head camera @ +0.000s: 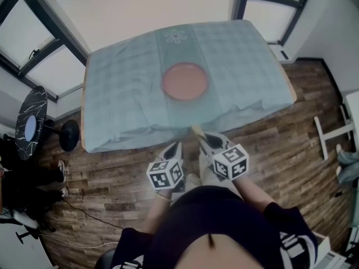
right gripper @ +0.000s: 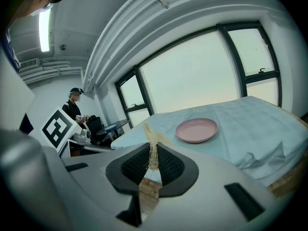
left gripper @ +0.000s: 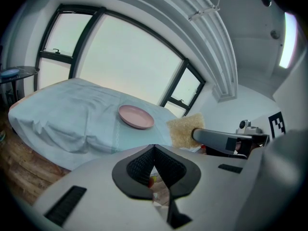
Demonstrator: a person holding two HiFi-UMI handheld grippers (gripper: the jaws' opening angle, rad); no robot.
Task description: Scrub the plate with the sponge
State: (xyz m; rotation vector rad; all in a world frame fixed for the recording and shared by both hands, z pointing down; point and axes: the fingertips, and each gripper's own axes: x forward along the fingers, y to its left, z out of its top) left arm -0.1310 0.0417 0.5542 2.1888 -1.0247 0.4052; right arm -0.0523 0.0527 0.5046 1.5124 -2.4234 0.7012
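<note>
The plate (head camera: 185,81) is pink and round and lies flat about the middle of the table (head camera: 120,94), on the centre strip of the pale blue checked cloth that covers it, well in from every edge and with nothing on it. Both tools are off the table, held side by side just short of its near edge, above the wood floor (head camera: 291,150) and close to the person's body. The right gripper (right gripper: 153,153) has its jaws pressed onto the sponge (left gripper: 185,129) — a coarse, straw-coloured pad pinched at one end, so that most of it sticks out past the jaw tips toward the near edge of the table. From that gripper's own camera the sponge shows edge-on as a thin fibrous strip squeezed between the two dark ribbed pads, with the plate beyond it and a little to the right. The left gripper (left gripper: 154,150) has its jaws brought together tip to tip and holds nothing; in its view the plate sits ahead and slightly left, and the sponge shows at the right, apart from the plate. Sponge and plate do not touch — the near part of the cloth lies between them. Large windows stand beyond the far edge of the table.
</note>
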